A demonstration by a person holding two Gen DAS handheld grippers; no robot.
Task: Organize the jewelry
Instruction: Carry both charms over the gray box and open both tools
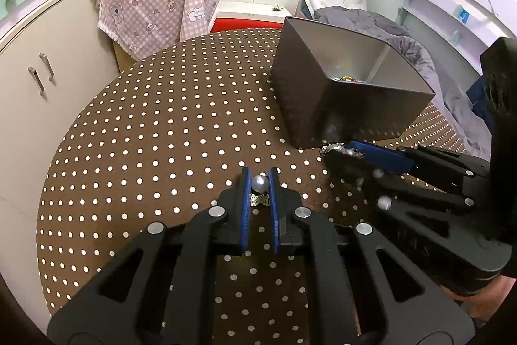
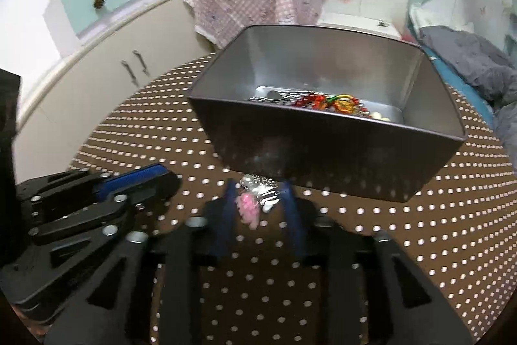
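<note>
Pearl piece (image 1: pixel 260 183), a grey bead above a small silver ornament, sits clamped between the blue pads of my left gripper (image 1: pixel 260 180), near their tips. Its long axis runs back along the fingers toward the camera.

Pink-and-silver charm (image 2: pixel 258 199) lies between the fingers of my right gripper (image 2: pixel 260 194). The jaws stand close on either side of it, but motion blur keeps me from saying whether they pinch it or merely bracket it, so I cannot tell their state.

Metal tin (image 2: pixel 326 118) is the relation that matters: it stands directly ahead of my right gripper, its near wall just beyond the fingertips, and ahead and to the right of my left gripper. I judge the right side nearer, needing only a lift over the rim. The left must cross rightward, over or around its partner.

Earlier-sorted jewelry (image 2: pixel 339 102), red, orange and green beads with some silver chain, rests on the tin's floor.

Polka-dot bench (image 1: pixel 145 151) carries everything.

Hidden or unclear: the tin's near wall conceals most of its floor from the left wrist view. The charm's exact form is smeared by blur.
</note>
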